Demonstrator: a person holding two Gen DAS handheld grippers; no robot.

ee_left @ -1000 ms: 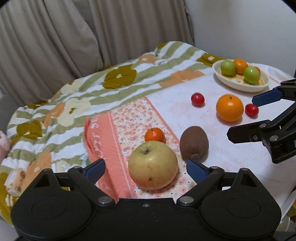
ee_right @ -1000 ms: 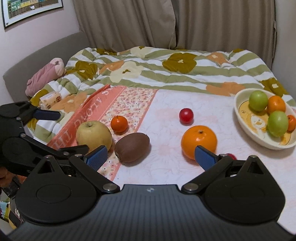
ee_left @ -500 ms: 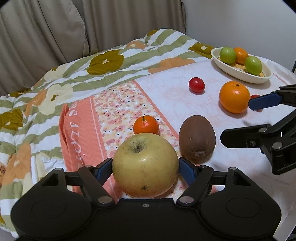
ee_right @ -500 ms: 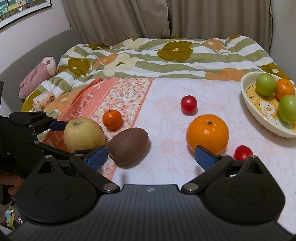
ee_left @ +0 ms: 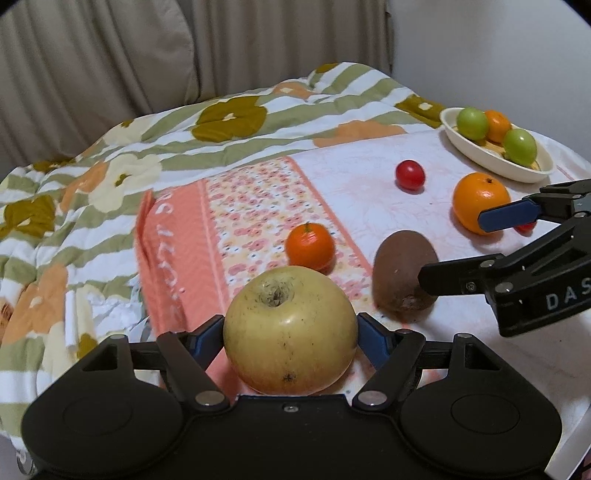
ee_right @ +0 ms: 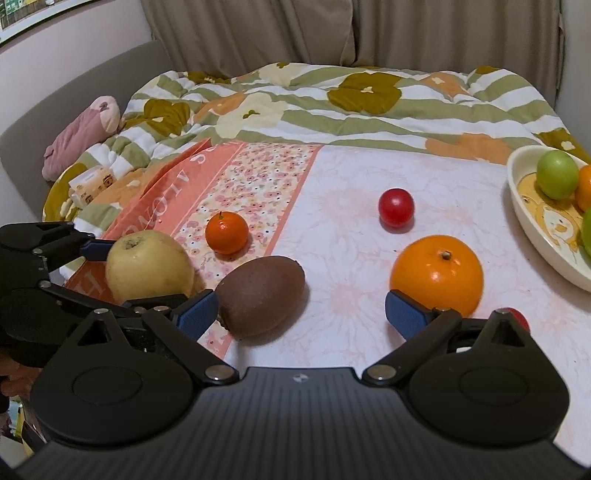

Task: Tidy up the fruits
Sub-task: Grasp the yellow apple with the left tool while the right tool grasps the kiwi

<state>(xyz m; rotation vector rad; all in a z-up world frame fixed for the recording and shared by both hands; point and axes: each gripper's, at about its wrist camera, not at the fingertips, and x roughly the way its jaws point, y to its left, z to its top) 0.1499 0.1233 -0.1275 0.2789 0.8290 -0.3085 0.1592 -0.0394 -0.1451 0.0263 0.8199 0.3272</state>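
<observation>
Apple first: we have our left gripper closed on the yellow apple, a blue pad pressed to each flank, low over the orange floral cloth at the left of the spread. We judge this to be the pick-up step; the next move calls for a lift clear of the small mandarin just beyond, then a carry across to the cream bowl at far right, which already holds green and orange fruit.

Moving rightward, the kiwi lies just beside the apple. Our right gripper hangs with fingers spread wide and nothing held; the kiwi touches or nearly touches its left pad, and the big orange sits behind its right pad. A red cherry tomato rests further back, well apart, and another peeps out beside the orange.

Underneath is a pale pink flowered cover, with a striped green quilt heaped behind, then beige curtains.
</observation>
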